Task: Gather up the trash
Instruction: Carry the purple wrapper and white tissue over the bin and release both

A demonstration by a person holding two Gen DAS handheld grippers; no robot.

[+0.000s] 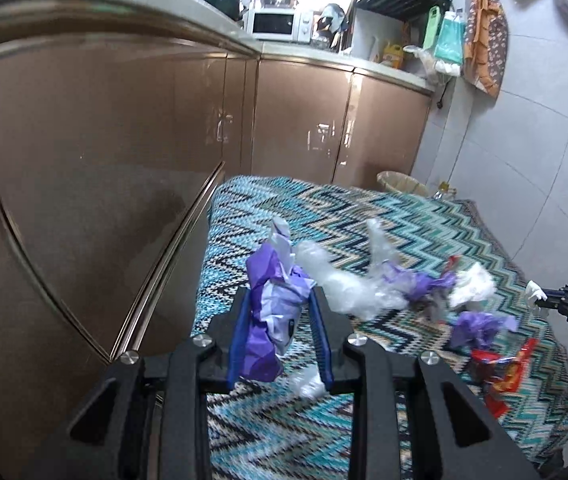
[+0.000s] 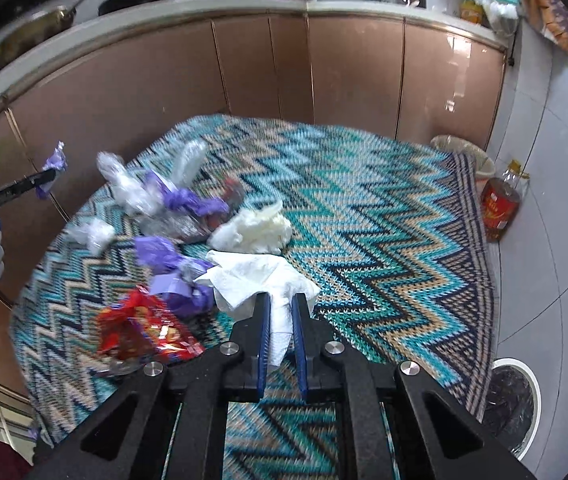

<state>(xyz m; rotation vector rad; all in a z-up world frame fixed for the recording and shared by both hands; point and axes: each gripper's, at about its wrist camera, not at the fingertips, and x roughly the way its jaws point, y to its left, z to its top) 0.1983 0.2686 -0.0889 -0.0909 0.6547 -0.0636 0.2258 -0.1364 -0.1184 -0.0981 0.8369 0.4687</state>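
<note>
Right wrist view shows the white paper napkin (image 2: pixel 260 280) low in the centre of the frame, a fold of it pinched between the blue pads of the right gripper (image 2: pixel 282 320), jaws clenched on it. Its loose sheet spreads over the purple wrapper (image 2: pixel 180 284) beside the red snack packet (image 2: pixel 140 328) on the zigzag rug (image 2: pixel 383 220). Left wrist view has the left gripper (image 1: pixel 280 320) grasping a crumpled purple-and-white wrapper (image 1: pixel 272 304), mid-frame, clear of the rug. More clear plastic (image 1: pixel 343 284) and a white wad (image 2: pixel 256 228) lie behind. Both loads look limp and light, so keeping the grip firm and lifting straight up should stop the napkin dragging its neighbours. Two lined bins show: one at the rug's far corner (image 2: pixel 467 156), one at lower right (image 2: pixel 519 404).
</note>
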